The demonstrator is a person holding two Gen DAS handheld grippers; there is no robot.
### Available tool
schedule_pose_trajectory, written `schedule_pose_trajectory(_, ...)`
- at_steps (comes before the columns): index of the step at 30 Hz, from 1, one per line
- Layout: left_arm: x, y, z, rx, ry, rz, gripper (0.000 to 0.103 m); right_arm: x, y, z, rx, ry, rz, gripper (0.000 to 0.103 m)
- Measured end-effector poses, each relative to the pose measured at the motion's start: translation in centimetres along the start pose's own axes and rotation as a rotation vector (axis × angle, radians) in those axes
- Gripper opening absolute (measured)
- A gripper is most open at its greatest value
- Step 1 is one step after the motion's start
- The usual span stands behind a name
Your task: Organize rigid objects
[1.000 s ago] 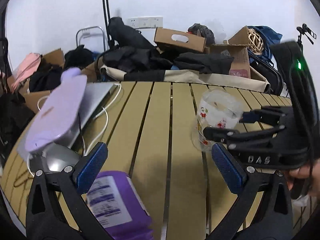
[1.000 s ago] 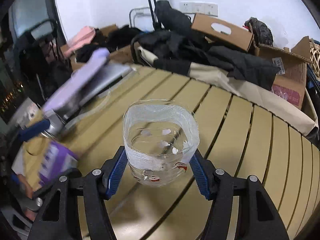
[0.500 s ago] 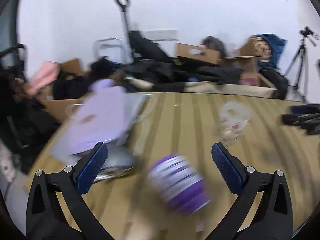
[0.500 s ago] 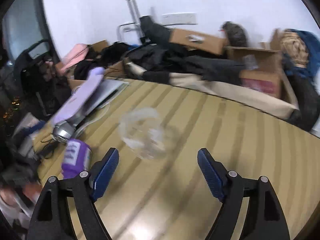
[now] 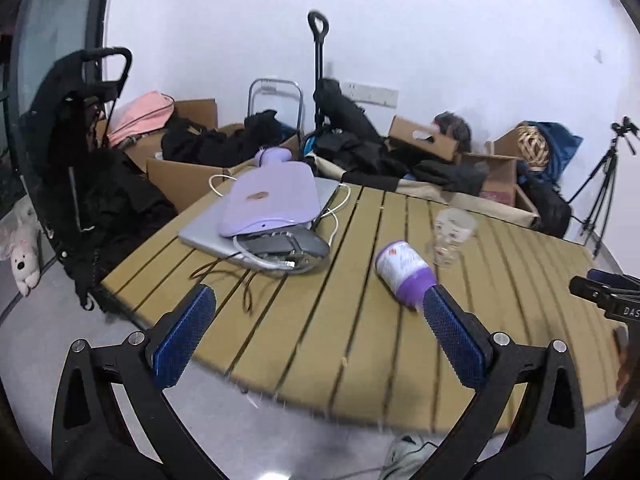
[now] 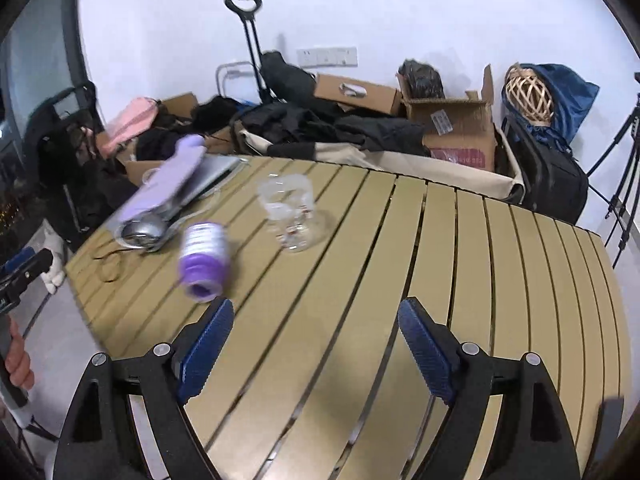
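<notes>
Bottle [image 5: 404, 270] lying beside upright glass [image 5: 450, 236] on table [image 5: 328, 344], both grippers' jaws apart.

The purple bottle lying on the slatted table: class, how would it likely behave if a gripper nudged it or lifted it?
The purple bottle lies on its side, so a nudge across its round body would probably roll it. It looks like rigid plastic, likely stiff. The smooth label may slip between the pads.
</notes>
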State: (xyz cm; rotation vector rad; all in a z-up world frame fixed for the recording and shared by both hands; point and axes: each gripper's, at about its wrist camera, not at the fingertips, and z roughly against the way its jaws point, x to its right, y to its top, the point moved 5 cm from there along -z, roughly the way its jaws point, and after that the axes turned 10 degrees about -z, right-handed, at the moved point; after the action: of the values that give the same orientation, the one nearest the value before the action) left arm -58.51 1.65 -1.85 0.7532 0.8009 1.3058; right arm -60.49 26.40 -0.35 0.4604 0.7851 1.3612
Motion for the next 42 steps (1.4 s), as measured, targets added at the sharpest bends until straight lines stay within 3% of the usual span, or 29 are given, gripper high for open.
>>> schedule_pose_trajectory(7, 0.9, -3.8, 15.0, 0.077, -0.017, 0.025, 0.103, -3.6, -7.7, 14.5, 0.066, 0.057, 0.023, 0.089)
schedule_pose_trajectory(13, 1.4, -10.1, 29.2, 0.181, 0.012, 0.013, 0.103, -5.9, -15.0, 25.8, 0.163, 0.136, 0.019, 0.089)
schedule_pose_trajectory(19, 2.1, -17.0, 37.9, 0.172, -0.007, -0.008, 0.103, -8.1, -24.3, 35.2, 0.227, 0.2, 0.064, 0.089)
schedule_pose_trajectory(22, 1.5, -21.3, 42.1, 0.251, 0.074, 0.017, 0.103, -8.6, -28.9, 38.7, 0.301, 0.192, 0.064, 0.089)
schedule_pose_trajectory(26, 1.2, -26.1, 45.7, 0.318, 0.145, 0.049, 0.103, -9.6, -36.9, 42.2, 0.413, 0.152, 0.043, 0.089)
schedule_pose_trajectory(29, 0.9, -28.0, 47.5, 0.324, 0.119, 0.075, 0.103, -11.2, -40.9, 43.8, 0.424, 0.173, 0.105, 0.089)
schedule_pose_trajectory(33, 1.5, -28.5, 48.2, 0.312, 0.089, 0.036, 0.103, -13.1, -41.7, 45.1, 0.467, 0.181, 0.188, 0.089)
schedule_pose_trajectory(42, 2.5, -28.5, 49.7, 0.358, 0.081, -0.015, 0.103, -13.2, -42.0, 45.3, 0.463, 0.195, 0.176, 0.089)
